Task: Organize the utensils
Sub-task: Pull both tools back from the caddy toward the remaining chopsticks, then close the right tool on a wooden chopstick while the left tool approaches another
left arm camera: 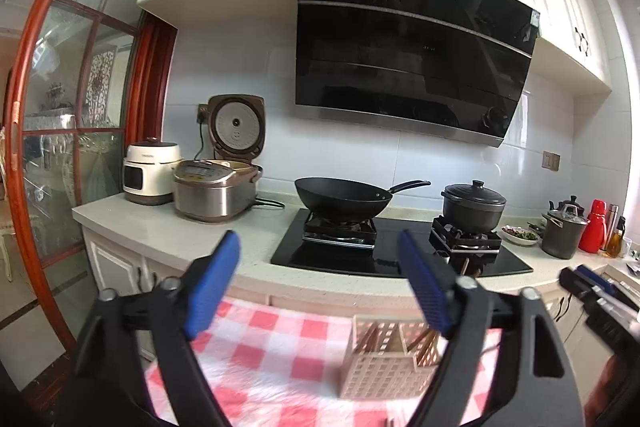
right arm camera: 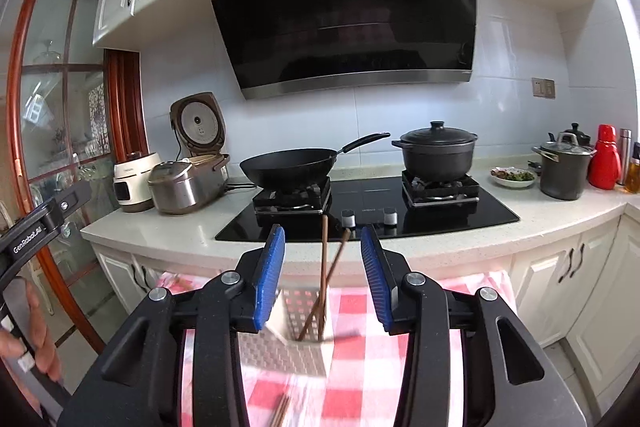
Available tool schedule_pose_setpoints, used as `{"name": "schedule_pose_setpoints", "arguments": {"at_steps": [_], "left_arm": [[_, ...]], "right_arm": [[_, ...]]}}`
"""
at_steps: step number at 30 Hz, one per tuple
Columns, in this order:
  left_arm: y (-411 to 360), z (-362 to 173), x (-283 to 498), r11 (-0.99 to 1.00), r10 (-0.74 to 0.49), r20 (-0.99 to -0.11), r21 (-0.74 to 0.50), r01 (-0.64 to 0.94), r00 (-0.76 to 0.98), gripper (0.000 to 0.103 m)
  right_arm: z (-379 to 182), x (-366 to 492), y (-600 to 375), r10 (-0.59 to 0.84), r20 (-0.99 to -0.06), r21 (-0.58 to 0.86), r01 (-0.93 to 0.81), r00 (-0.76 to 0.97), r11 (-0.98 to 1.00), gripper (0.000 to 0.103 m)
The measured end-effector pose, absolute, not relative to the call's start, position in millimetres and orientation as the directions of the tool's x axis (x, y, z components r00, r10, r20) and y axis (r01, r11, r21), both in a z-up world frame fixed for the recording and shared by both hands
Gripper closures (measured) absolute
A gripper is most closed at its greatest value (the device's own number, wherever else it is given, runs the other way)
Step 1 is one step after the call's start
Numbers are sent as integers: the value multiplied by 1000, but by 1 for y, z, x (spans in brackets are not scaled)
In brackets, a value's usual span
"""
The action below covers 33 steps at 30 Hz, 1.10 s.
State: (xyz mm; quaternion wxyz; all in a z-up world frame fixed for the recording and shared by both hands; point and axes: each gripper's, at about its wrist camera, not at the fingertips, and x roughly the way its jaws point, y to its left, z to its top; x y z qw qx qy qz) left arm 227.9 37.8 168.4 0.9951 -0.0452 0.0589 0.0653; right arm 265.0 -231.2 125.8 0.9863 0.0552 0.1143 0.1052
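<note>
Above the checked cloth [right arm camera: 352, 379], both ribbed claws gape empty over the slotted holder [right arm camera: 304, 347] of wooden chopsticks [right arm camera: 323, 267].

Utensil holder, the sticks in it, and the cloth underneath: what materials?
Holder: looks like matte cream plastic, walls moulded with a grid of small holes. Chopsticks: thin, brown, dull; likely wood or bamboo, too blurred to be sure. Cloth: red-and-white check, soft and slightly fuzzy, so fabric rather than vinyl.
</note>
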Motion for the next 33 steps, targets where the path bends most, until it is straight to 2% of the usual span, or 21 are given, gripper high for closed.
{"name": "schedule_pose_setpoints", "arguments": {"at_steps": [5,6,9,16,22,29,33], "left_arm": [[46,148,166,989,144,-101,-5,-145,984,5],[47,139,152,990,142,-101,5,-143,985,5],[50,114,131,990,140,-133,23,-138,981,5],[68,28,120,992,104,-343,-26,-120,934,5],[58,-31,131,996,81,-475,10,-87,876,5],[33,-66,137,994,88,-513,104,-40,854,5],[33,-69,136,992,105,-499,117,-53,860,5]], "right_arm": [[110,214,-251,233,-226,174,-196,946,965,51],[105,206,-253,238,-231,184,-198,943,963,48],[83,185,-258,248,-258,198,-200,934,959,47],[20,172,-251,252,-389,196,-187,886,962,47],[-26,176,-240,254,-486,189,-183,836,965,47],[-59,194,-209,259,-562,149,-212,785,966,47],[-70,221,-189,265,-602,150,-219,753,964,55]]}}
